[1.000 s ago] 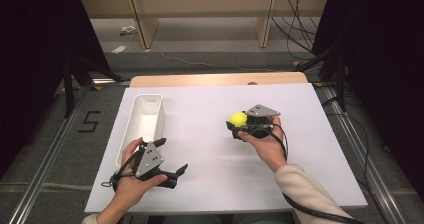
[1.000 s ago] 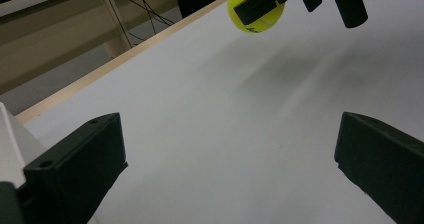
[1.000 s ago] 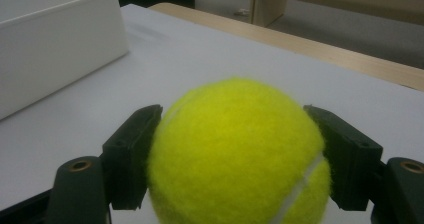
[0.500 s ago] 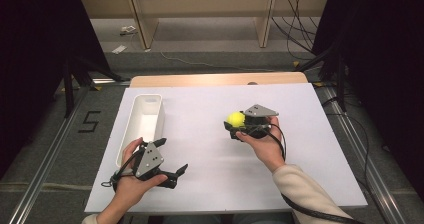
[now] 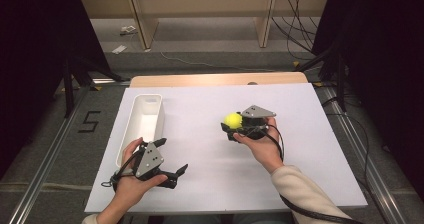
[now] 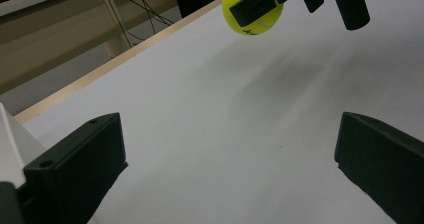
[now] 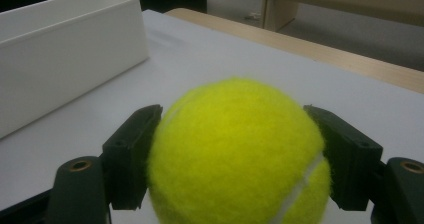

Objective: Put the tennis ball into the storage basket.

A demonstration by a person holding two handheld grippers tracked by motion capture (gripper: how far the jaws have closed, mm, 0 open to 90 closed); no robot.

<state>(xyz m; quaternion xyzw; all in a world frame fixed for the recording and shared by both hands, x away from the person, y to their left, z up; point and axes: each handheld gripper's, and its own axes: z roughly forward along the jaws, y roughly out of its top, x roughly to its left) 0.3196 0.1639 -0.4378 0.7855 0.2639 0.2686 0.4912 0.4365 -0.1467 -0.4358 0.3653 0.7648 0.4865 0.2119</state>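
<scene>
Ball [image 5: 232, 120] is already clamped in the right tool [image 5: 235, 125], lifted off the white surface [image 5: 210, 184] and apart from the bin [image 5: 145, 119], presumably its destination, while the left tool [image 5: 172, 174] waits with jaws apart.

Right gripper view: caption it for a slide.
Right tool clamps a yellow tennis ball above the white table, white bin beyond.

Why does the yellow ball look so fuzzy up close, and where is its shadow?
In the right gripper view the ball sits very near the camera, so it looks soft and a little out of focus, while the white bin behind is clearer. In the left gripper view a faint grey shadow lies on the table below the ball. In the high view the light is even, without glare.
</scene>
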